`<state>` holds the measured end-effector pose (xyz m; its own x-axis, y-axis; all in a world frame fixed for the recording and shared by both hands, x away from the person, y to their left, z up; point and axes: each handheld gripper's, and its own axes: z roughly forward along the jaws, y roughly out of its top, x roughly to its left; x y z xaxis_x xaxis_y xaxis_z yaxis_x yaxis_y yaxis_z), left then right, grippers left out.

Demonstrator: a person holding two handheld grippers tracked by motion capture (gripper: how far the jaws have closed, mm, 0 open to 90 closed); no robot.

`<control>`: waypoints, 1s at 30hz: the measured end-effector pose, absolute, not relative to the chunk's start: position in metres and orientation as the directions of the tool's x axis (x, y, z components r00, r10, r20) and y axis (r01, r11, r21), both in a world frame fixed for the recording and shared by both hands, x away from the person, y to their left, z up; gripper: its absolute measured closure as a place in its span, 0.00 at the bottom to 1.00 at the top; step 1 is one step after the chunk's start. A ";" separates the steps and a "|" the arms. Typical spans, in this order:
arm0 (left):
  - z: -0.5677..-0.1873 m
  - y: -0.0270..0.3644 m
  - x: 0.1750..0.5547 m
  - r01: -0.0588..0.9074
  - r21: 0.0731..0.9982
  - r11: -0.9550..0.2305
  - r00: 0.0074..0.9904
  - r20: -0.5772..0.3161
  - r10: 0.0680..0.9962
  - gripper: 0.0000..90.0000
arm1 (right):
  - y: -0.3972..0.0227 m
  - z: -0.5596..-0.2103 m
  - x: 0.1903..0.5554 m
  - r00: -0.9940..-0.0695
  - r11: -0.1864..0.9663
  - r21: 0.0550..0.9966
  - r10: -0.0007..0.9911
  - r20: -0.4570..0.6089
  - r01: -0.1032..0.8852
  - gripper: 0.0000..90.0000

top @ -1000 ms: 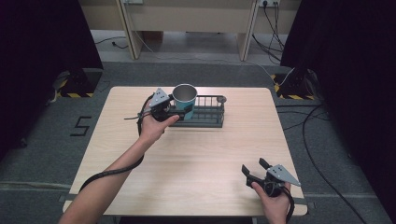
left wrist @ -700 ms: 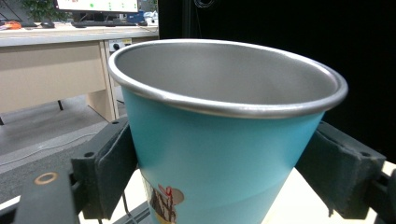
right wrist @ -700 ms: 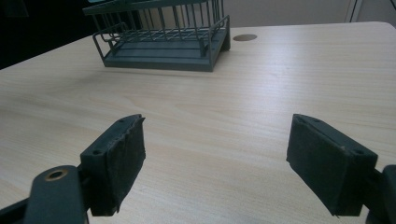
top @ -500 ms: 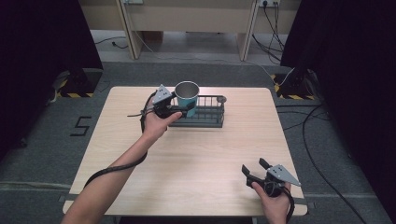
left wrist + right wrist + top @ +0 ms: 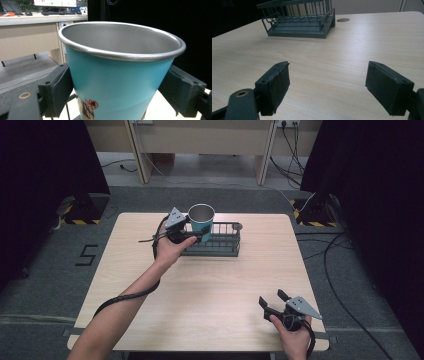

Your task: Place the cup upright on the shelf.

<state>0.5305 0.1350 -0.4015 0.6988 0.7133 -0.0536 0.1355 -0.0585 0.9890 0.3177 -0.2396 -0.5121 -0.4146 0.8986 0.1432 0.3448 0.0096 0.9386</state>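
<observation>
Surface (image 5: 200, 290): pale wood, rectangular, bare across its middle and front; a small round dark disc (image 5: 343, 20) sits in it just beyond the rack's end, seen in the right gripper view.
Floor (image 5: 45, 270): grey carpet round the surface, with a "5" marked at the left and cables (image 5: 345, 250) trailing at the right.
Behind: a beige desk (image 5: 200, 140) runs across the far side, with black curtains on both flanks.
Rack (image 5: 220, 245): dark wire dish rack with a solid base, standing at the far middle of the surface; its railed walls are the nearest obstruction around the cup.
Cup (image 5: 201, 220): teal outside, bare metal inside and at the rolled rim, upright, with a small printed figure low on its side. It is at the rack's left end, over the rack's rim; whether its base touches the rack cannot be told.
Left gripper (image 5: 192, 234): at the rack's left end, its fingers (image 5: 58, 90) pinching the cup from both sides, pads flat on the teal wall below the rim.
Right gripper (image 5: 272, 301): at the near right corner of the surface, well apart from rack and cup, its fingers (image 5: 274, 87) spread wide with only bare wood between them, pointing towards the rack.
</observation>
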 end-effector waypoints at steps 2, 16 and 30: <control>-0.401 0.134 0.532 0.137 0.989 -0.059 0.698 -0.054 0.714 0.17 | -0.240 -0.512 0.318 -0.415 0.010 0.939 0.899 0.143 0.345 0.22; -0.406 0.130 0.543 0.155 0.986 -0.059 0.680 -0.063 0.731 0.17 | -0.240 -0.512 0.318 -0.415 0.010 0.938 0.899 0.144 0.346 0.22; -0.411 0.126 0.558 0.176 0.982 -0.070 0.646 -0.062 0.761 0.17 | -0.240 -0.512 0.318 -0.417 0.009 0.939 0.897 0.144 0.345 0.22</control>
